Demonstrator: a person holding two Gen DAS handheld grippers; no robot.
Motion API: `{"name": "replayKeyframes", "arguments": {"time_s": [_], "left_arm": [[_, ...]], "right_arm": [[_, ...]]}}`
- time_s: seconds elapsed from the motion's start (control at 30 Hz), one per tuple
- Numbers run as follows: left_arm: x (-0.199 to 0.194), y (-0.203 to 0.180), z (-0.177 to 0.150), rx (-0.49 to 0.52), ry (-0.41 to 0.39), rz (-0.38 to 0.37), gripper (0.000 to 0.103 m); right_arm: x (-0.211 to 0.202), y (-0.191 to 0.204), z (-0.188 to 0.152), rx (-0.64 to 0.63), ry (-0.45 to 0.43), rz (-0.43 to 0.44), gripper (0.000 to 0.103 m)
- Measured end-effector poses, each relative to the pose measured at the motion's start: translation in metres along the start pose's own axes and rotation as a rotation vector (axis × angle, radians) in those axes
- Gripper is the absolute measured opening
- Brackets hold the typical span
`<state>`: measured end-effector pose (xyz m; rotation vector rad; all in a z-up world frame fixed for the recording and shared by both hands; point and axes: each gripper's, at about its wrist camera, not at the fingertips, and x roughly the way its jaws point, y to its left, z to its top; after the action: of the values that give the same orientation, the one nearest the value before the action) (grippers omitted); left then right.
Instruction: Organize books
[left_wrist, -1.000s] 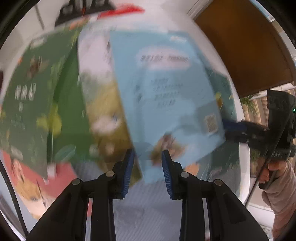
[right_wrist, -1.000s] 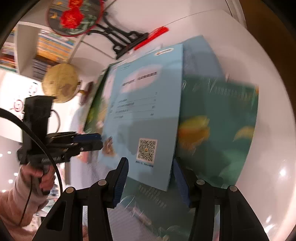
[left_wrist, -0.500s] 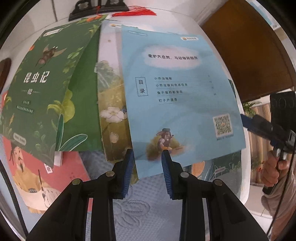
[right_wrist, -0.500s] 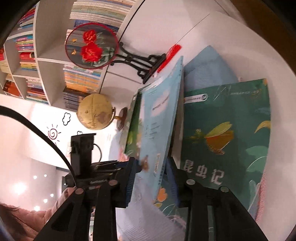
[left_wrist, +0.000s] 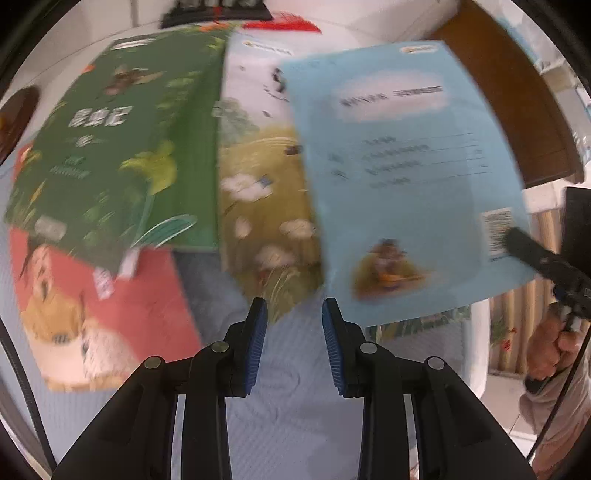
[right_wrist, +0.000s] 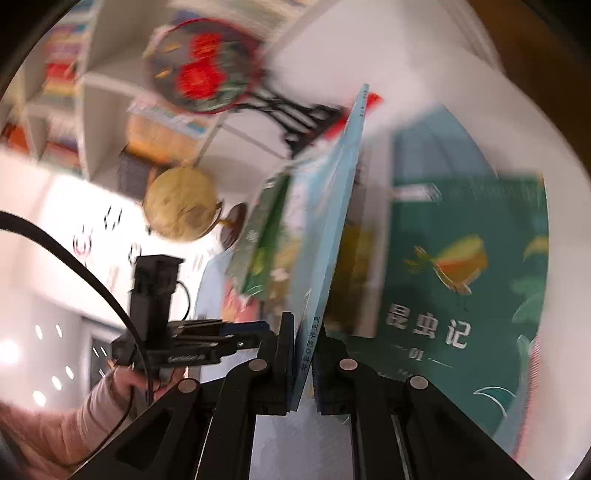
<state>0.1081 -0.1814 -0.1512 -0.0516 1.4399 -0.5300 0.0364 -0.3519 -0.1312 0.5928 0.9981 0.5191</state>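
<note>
My right gripper is shut on the light blue book, holding it on edge above the table; in the left wrist view the same book is lifted at the right, with the right gripper at its corner. My left gripper is open and empty, just in front of the spread books. A green book, a meadow-cover book and a red book lie overlapped on the table. A teal book lies flat at the right.
The books lie on a pale blue mat on a white table. A black stand with a round red-flower fan, a globe and white bookshelves stand behind. A brown door is at the right.
The right gripper has raised the light blue book further and carried it to the right, off the spread books. The left gripper stays open, drawn back slightly.
</note>
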Motion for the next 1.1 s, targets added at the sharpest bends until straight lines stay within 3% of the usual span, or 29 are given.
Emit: {"name": "replayKeyframes", "arguments": {"time_s": [0.1,0.17,0.23,0.37,0.47,0.53,0.57,0.67,0.73,0.77,0.8,0.83,0.9,0.97,1.1], "left_arm": [[-0.03,0.022,-0.017,-0.045,-0.061,0.006,0.028],[-0.045,0.038,-0.028,-0.072,-0.093,0.024,0.028],[-0.063,0.062,-0.041,-0.119,-0.126,0.048,0.028],[-0.085,0.111,-0.069,-0.222,-0.153,0.071,0.028],[-0.092,0.142,-0.093,-0.286,-0.153,0.1,0.028],[-0.093,0.161,-0.11,-0.335,-0.145,0.104,0.027],[-0.092,0.17,-0.119,-0.359,-0.14,0.103,0.027],[-0.091,0.186,-0.136,-0.4,-0.128,0.1,0.027],[-0.089,0.192,-0.148,-0.424,-0.122,0.079,0.027],[-0.087,0.193,-0.152,-0.435,-0.12,0.06,0.027],[-0.085,0.193,-0.154,-0.443,-0.121,0.043,0.027],[-0.08,0.19,-0.158,-0.456,-0.124,0.004,0.027],[-0.072,0.18,-0.162,-0.454,-0.132,-0.048,0.028],[-0.062,0.168,-0.162,-0.447,-0.147,-0.091,0.029],[-0.036,0.157,-0.157,-0.491,-0.146,-0.164,0.028]], "right_arm": [[-0.008,0.062,0.009,-0.199,0.067,-0.177,0.007],[0.003,0.099,0.01,-0.266,0.123,-0.322,0.007],[0.026,0.128,0.002,-0.335,0.164,-0.374,0.008],[0.089,0.161,-0.046,-0.335,0.258,-0.265,0.008],[0.141,0.184,-0.084,-0.346,0.328,-0.246,0.01],[0.168,0.194,-0.106,-0.326,0.386,-0.229,0.026],[0.179,0.198,-0.115,-0.307,0.419,-0.188,0.026],[0.18,0.197,-0.121,-0.233,0.432,-0.124,0.026],[0.167,0.192,-0.115,-0.219,0.395,-0.09,0.03],[0.157,0.186,-0.11,-0.217,0.37,-0.069,0.034],[0.149,0.18,-0.105,-0.221,0.343,-0.084,0.049],[0.143,0.17,-0.099,-0.233,0.312,-0.129,0.057],[0.137,0.149,-0.088,-0.265,0.293,-0.212,0.057],[0.142,0.124,-0.075,-0.28,0.32,-0.266,0.048],[0.152,0.105,-0.058,-0.305,0.317,-0.275,0.047]]}}
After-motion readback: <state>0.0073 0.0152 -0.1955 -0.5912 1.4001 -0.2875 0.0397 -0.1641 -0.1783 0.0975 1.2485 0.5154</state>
